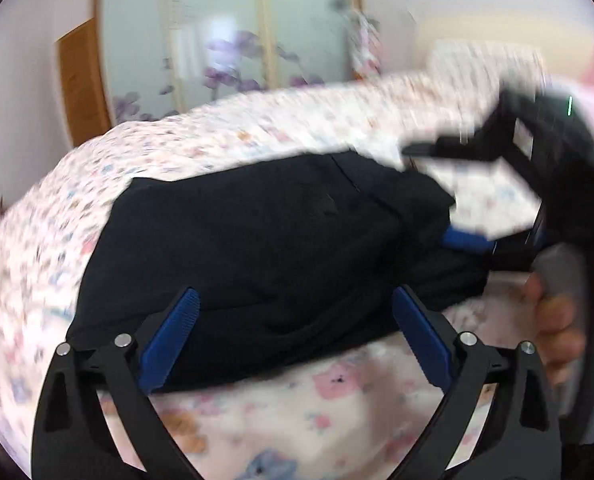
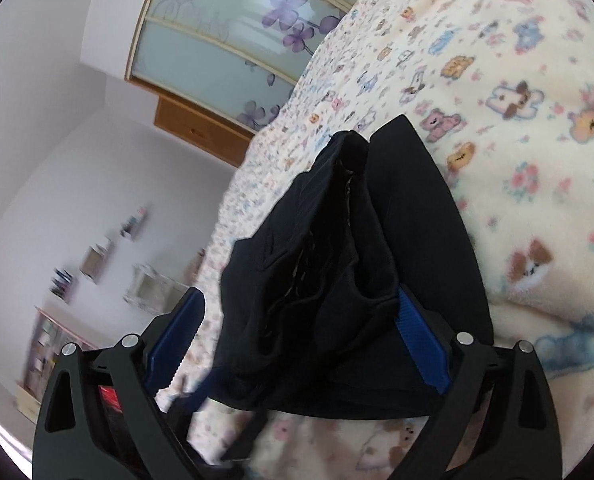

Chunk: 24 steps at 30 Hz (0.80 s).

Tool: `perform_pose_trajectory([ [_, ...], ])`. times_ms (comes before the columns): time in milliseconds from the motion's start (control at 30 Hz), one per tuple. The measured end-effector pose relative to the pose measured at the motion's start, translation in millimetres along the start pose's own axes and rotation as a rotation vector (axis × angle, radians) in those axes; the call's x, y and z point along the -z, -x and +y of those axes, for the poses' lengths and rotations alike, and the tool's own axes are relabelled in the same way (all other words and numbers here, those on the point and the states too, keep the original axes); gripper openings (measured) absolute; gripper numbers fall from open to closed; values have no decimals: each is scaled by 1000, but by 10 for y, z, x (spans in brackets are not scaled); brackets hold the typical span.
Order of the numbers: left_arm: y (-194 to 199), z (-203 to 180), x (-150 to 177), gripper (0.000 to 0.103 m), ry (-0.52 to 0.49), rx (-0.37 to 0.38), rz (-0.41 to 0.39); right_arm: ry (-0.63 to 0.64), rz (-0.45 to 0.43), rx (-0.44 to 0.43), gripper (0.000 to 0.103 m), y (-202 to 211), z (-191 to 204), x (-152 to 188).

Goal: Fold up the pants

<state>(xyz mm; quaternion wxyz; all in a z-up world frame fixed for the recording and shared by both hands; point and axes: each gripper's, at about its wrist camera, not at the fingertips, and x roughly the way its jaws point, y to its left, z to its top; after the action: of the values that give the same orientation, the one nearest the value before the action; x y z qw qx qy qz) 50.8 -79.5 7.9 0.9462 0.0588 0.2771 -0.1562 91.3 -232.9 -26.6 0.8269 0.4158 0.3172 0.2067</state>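
Dark navy pants (image 1: 257, 240) lie folded in a thick bundle on a bed with a teddy-bear print blanket (image 1: 317, 412). My left gripper (image 1: 297, 316) is open, its blue pads on either side of the bundle's near edge. My right gripper (image 1: 449, 196) shows at the right of the left wrist view, open, at the bundle's right end, held by a hand. In the right wrist view the right gripper (image 2: 301, 320) is open with bunched pants (image 2: 317, 280) lying between the pads and against the right one.
The blanket (image 2: 517, 120) covers the bed all around the pants. A sliding wardrobe with purple flower glass doors (image 1: 225, 48) stands beyond the bed. Wall shelves with small items (image 2: 93, 260) are at the left of the right wrist view.
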Motion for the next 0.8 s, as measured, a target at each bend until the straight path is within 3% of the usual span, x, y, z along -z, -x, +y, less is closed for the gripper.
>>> perform_pose_trajectory([
  [100, 155, 300, 97, 101, 126, -40, -77, -11, 13, 24, 96, -51, 16, -5],
  [233, 242, 510, 99, 101, 233, -94, -134, -116, 71, 56, 90, -179, -79, -164],
  [333, 255, 494, 77, 101, 227, -107, -156, -169, 147, 106, 71, -289, -136, -307],
  [400, 260, 448, 76, 101, 208, -101, -154, -130, 199, 159, 42, -353, -132, -345],
  [467, 265, 396, 71, 101, 195, -101, -162, -100, 217, 147, 30, -330, -83, -325],
  [600, 283, 419, 52, 101, 205, -100, -182, -17, 190, 148, 27, -234, 122, -279],
  [800, 345, 609, 60, 101, 302, -131, -218, 53, 88, 28, 24, -20, 496, -448],
])
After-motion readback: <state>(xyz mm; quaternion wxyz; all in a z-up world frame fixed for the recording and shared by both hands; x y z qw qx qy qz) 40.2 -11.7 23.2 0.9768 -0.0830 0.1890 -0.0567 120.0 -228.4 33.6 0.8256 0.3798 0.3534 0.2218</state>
